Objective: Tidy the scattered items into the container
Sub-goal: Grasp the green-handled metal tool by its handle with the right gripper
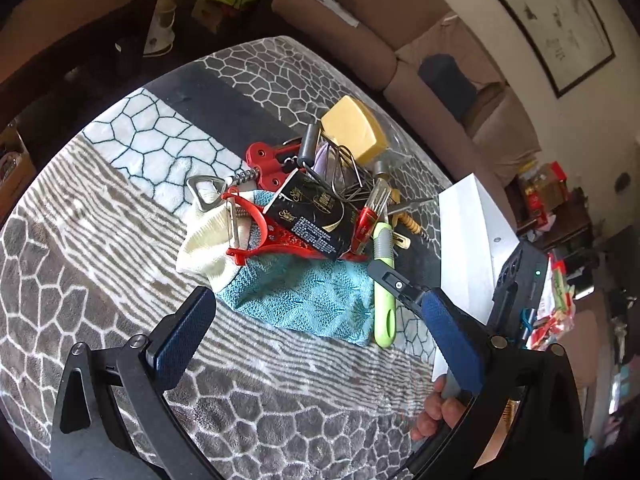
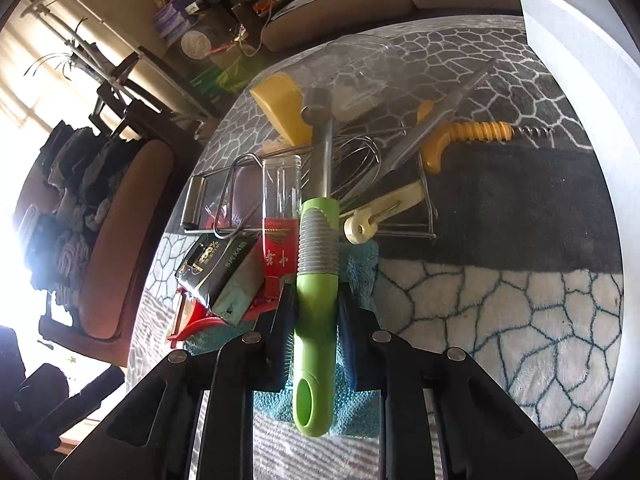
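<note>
A heap of small kitchen items lies on a patterned blanket (image 1: 100, 240). In the right wrist view my right gripper (image 2: 316, 292) is shut on the green handle of a kitchen tool (image 2: 316, 344), with a blue pad pressed on each side. The tool's metal shaft runs away into the heap. In the left wrist view that same gripper (image 1: 396, 286) clamps the green handle (image 1: 384, 312) from the right. My left gripper (image 1: 316, 300) stands open just in front of the teal cloth (image 1: 304, 292), with nothing between its fingers. The white container (image 1: 468, 232) stands to the right of the heap.
The heap holds a yellow block (image 1: 354, 128), a black box (image 1: 316, 216), a red peeler (image 1: 248, 232), a bottle opener (image 1: 206, 190), a cream cloth (image 1: 208, 244) and a yellow-handled corkscrew (image 2: 468, 132). A brown sofa (image 1: 360, 36) lies beyond the table. A hand's fingers (image 1: 436, 412) show at lower right.
</note>
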Tool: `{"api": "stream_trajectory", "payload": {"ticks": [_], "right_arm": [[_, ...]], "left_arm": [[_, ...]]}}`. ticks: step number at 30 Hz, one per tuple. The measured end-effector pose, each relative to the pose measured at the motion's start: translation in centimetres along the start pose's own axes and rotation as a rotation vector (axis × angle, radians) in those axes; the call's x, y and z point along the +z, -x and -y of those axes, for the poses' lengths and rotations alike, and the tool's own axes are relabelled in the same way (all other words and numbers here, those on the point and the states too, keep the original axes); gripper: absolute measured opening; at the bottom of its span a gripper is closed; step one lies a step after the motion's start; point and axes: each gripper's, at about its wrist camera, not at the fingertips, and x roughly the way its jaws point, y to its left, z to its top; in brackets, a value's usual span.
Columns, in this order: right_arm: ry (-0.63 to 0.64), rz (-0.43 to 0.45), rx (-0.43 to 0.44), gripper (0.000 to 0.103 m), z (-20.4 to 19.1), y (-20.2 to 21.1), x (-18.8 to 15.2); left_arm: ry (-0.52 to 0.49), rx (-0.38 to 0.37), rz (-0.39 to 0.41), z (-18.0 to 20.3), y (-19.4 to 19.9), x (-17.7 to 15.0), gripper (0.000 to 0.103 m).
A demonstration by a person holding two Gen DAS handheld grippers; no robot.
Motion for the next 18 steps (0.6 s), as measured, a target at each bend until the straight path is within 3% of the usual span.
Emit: {"api": "stream_trajectory", "payload": {"ticks": [4, 8, 11, 14, 18], "right_arm": [[0.054, -0.052, 0.012, 0.018, -0.6, 1.9, -2.6], [0.062, -0.127, 0.038, 0.018, -0.6, 3.7, -7.0], [0.044, -0.159, 0.06, 0.018, 0.2, 5.2, -9.8], [0.047, -0.156, 0.057, 0.016, 0.8, 6.5, -11.6], [0.08, -0.156, 0.02, 0.016, 0.8, 6.8, -12.4]], "left_arm": [[-0.045, 0.009, -0.058, 0.9, -1.5, -0.8, 0.103], [-0.094, -0.031, -0.108, 2.3, -2.5, -1.9, 0.103], [-0.197, 0.021, -0.1, 4.0, -2.4, -2.7, 0.103], [-0.229, 0.023, -0.157, 4.5, -3.5, -3.7, 0.103], [-0.272, 0.125, -0.174, 4.5, -4.5, -4.6, 0.095]]}}
